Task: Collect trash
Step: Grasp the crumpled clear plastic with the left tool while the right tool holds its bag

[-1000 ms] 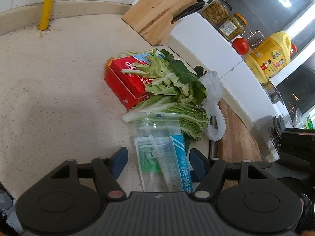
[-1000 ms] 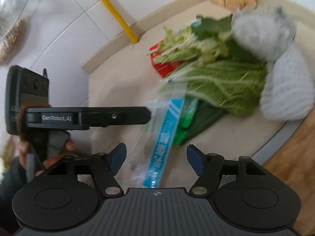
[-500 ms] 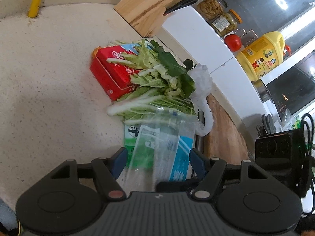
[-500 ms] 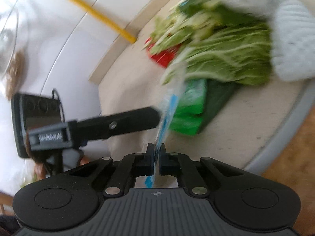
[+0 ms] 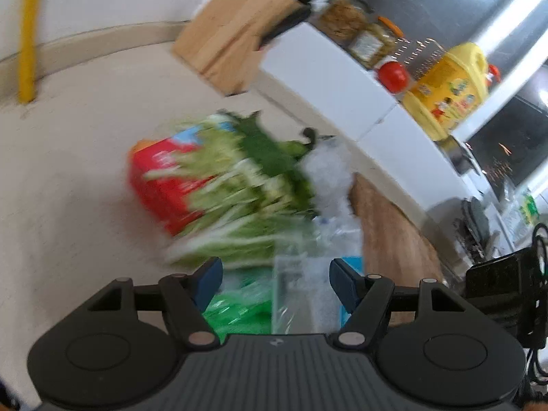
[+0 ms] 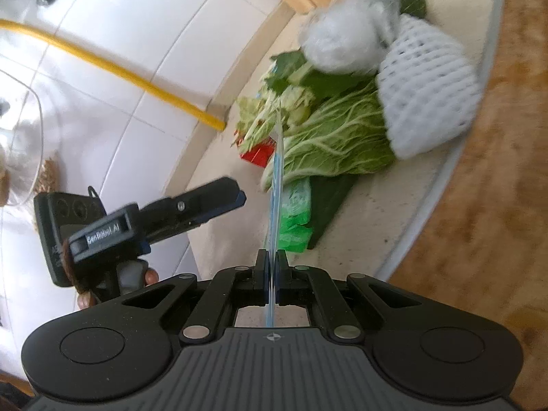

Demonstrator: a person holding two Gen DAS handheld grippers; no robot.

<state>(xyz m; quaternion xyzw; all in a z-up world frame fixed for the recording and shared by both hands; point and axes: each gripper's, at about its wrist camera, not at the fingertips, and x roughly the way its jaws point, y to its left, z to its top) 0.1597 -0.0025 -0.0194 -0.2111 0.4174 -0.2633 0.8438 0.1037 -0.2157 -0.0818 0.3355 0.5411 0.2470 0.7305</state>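
My right gripper (image 6: 272,274) is shut on a clear plastic wrapper with a blue stripe (image 6: 275,185), held edge-on above the counter. The same wrapper (image 5: 301,294) shows between the open jaws of my left gripper (image 5: 275,281), which is empty and also appears in the right wrist view (image 6: 205,202). Under it lie a green packet (image 6: 296,215), leafy greens (image 6: 335,137), a red carton (image 5: 161,178), a white foam net (image 6: 428,102) and a crumpled clear bag (image 6: 346,37).
A wooden knife block (image 5: 239,34) stands at the back. A white ledge (image 5: 328,78) carries jars, a tomato (image 5: 394,72) and a yellow oil jug (image 5: 448,85). A wooden board (image 6: 496,188) lies at the right. A yellow pipe (image 5: 27,34) runs down the wall.
My right gripper shut on the blue-striped wrapper and lifted it off the green packet. The left gripper stayed open and shifted; its view is now blurred.
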